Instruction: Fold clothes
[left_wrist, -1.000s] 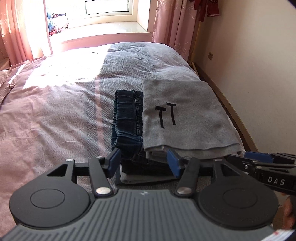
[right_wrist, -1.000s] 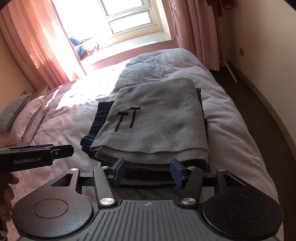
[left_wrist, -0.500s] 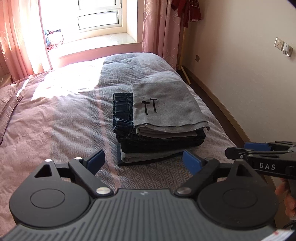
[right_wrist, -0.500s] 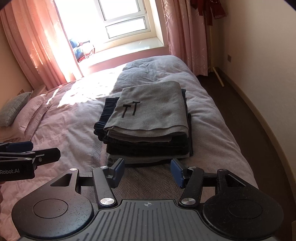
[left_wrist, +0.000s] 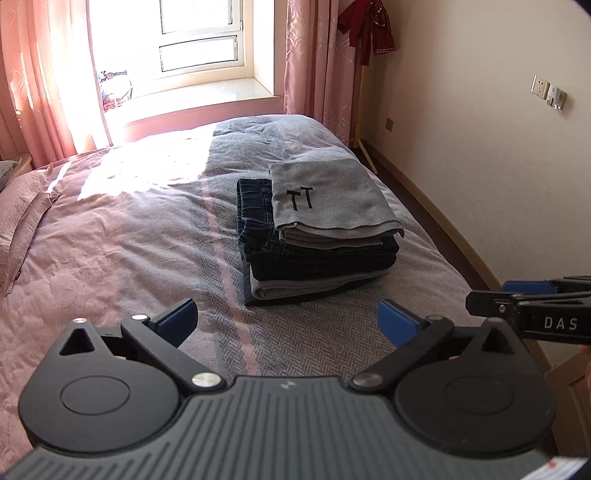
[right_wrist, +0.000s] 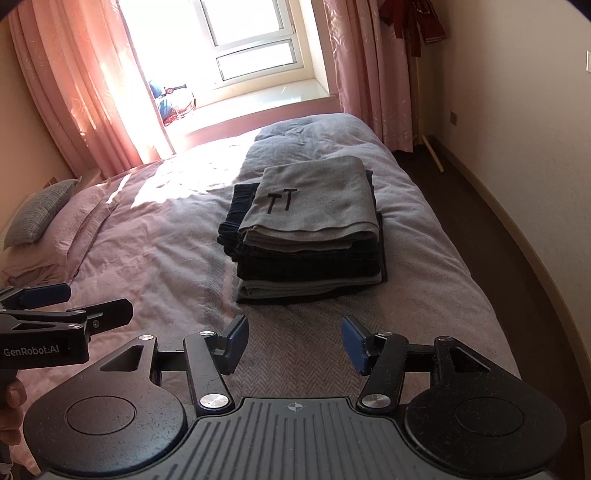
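The left gripper has its jaws spread very wide and opening, its blue pads angled outward, with nothing between them but bedspread. The right gripper holds its jaws at a middling gap, pads facing each other, and they too are empty. Both tools hang above the near part of the bed, tipped downward toward it, side by side: from the left wrist view the right tool's dark arm marked "DAS" reaches in from the right edge, and from the right wrist view the left tool's arm marked "GenRobot.AI" reaches in from the left, with part of a hand just showing beneath it.

Just beyond the jaws, clear of both, sits the stack of folded clothes on the bed's right half. On top lies a grey folded garment bearing two black T-shaped marks. Under it is dark denim, its waistband sticking out on the left side, then more dark layers, and at the bottom a lighter grey piece resting on the cover. The edges line up fairly squarely.

The bedspread is pinkish with a grey herringbone stripe running lengthwise. A grey pillow lies far left. Past the bed's far end, sun floods through the window between pink curtains. A cream wall runs along the right.
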